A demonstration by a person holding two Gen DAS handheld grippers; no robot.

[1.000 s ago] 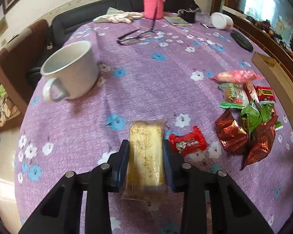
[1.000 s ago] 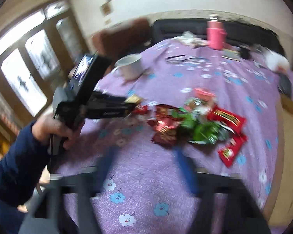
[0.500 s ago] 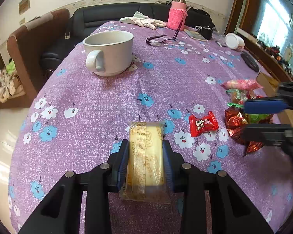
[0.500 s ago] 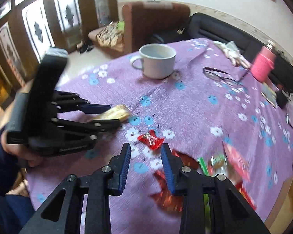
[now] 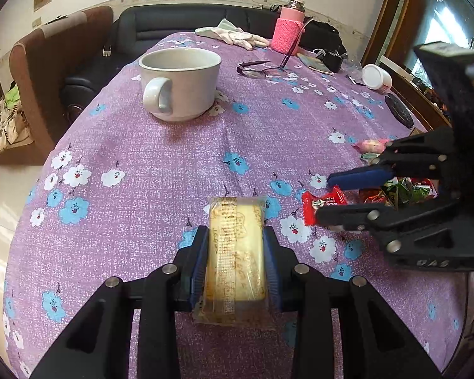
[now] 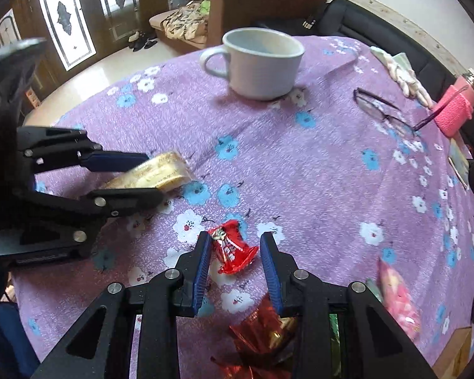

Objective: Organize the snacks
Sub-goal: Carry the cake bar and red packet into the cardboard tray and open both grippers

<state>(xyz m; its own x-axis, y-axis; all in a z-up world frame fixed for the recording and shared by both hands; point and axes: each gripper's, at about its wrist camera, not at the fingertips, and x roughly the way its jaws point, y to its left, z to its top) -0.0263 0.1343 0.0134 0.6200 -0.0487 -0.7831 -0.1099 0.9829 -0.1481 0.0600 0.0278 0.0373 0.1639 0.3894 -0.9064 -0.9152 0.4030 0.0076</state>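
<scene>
Two grippers now flank the white mug (image 5: 180,83): left gripper (image 5: 235,262), nearer it, stays clamped on the yellow cake bar (image 5: 237,252); right gripper (image 6: 237,268), newly arrived, straddles the red candy (image 6: 232,248) unclenched, so pickup looks imminent.
</scene>
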